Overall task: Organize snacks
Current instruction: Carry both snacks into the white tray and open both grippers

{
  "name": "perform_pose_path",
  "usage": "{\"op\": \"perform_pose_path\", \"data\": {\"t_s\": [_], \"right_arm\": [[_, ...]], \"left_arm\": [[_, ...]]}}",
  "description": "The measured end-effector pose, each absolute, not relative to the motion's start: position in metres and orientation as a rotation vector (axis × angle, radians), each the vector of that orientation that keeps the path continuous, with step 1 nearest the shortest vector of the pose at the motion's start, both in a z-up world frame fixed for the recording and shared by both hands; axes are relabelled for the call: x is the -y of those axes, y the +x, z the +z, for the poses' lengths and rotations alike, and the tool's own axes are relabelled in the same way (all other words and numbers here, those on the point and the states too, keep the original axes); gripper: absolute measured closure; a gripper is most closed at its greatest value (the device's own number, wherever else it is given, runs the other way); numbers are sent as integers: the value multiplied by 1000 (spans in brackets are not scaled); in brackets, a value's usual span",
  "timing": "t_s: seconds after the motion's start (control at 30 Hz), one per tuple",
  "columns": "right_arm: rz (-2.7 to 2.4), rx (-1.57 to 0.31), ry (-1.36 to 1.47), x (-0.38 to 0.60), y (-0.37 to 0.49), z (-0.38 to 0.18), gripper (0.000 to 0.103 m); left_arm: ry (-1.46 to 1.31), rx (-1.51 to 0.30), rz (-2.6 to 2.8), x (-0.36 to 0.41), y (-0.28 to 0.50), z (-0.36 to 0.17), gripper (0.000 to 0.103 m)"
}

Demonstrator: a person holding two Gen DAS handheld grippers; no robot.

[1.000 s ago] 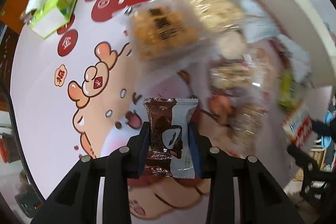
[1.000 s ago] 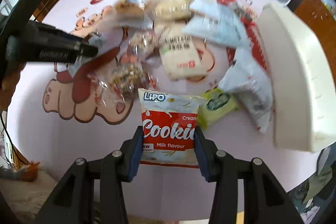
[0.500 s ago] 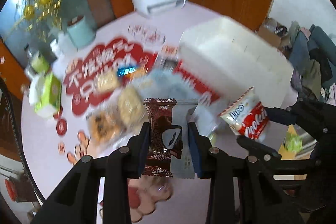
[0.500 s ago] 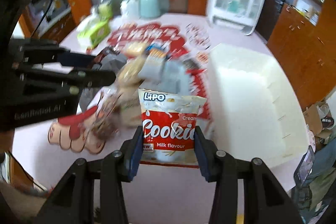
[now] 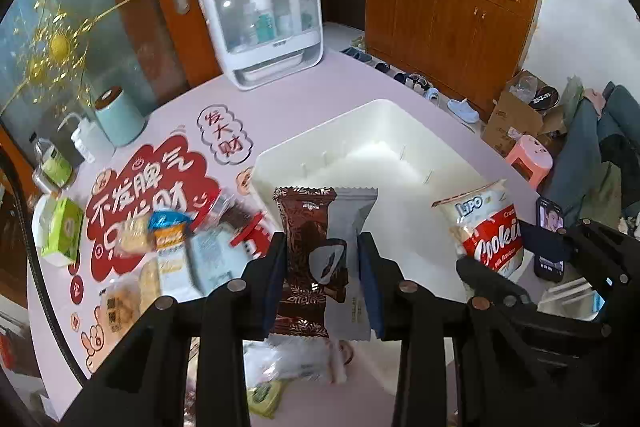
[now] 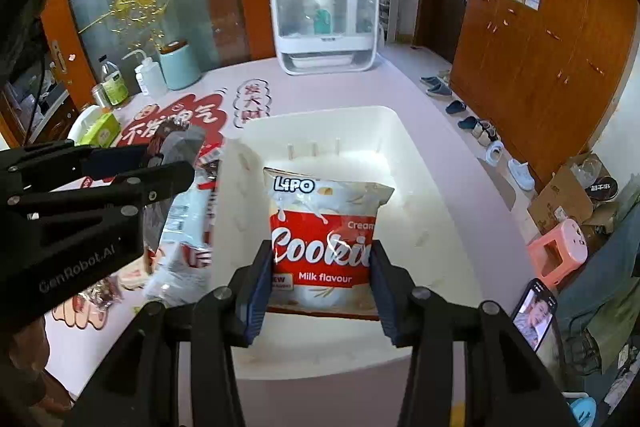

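- The right gripper [image 6: 320, 263] has its jaws closed on the lower half of the Lipo cream cookie bag [image 6: 326, 239], which hangs upright over the white bin [image 6: 424, 187]. In my judgement the puffy bag may tip or catch on the slotted inner walls if it is let go from this height and angle.
- The left gripper [image 5: 322, 267] has its jaws clamped on two packets side by side, a brown chocolate snack packet [image 5: 306, 227] and a grey snack packet [image 5: 354, 223], held above the near-left corner of the bin. A two-packet pinch looks fragile: the grey one sits partly behind the brown one, and any loosening could drop one outside the bin's left wall.
- Both grippers converge on the same bin; the left gripper appears just beside the bin's left wall in the right wrist view [image 6: 100, 183]. A collision of the two tools, or one knocking the other's load, seems a real risk.
- The loose snack pile [image 5: 168, 255] lies on the pink tablecloth [image 5: 304, 99] left of the bin, close to its wall; a low sweep could scatter it.
- A phone [image 6: 534, 315] rests at the table's right edge near the right gripper, and a wide outward swing could nudge it off.
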State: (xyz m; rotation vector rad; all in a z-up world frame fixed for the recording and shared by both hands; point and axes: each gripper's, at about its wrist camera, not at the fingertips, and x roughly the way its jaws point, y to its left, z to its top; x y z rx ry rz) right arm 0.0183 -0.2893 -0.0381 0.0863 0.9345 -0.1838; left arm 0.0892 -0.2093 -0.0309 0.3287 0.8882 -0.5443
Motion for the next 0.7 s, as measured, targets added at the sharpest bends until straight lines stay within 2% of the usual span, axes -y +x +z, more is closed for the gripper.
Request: {"op": "perform_pose_path", "data": {"t_s": [0.3, 0.37, 0.4, 0.5, 0.53, 0.7], "right_arm": [[-170, -952, 98, 327, 20, -47, 56], [-166, -958, 107, 334, 22, -50, 56], [-167, -961, 115, 337, 22, -50, 56], [-188, -979, 136, 345, 24, -55, 55], [-186, -986, 150, 347, 25, -57, 54], [-142, -1010, 250, 354, 28, -64, 48]], "left_arm": [[349, -940, -484, 243, 93, -47, 68], [348, -959, -472, 246, 94, -50, 58], [354, -973, -468, 247, 94, -51, 39], [360, -964, -419, 244, 95, -52, 16], [349, -966, -425, 242, 95, -51, 12], [291, -1014, -422, 232, 98, -53, 11]]}}
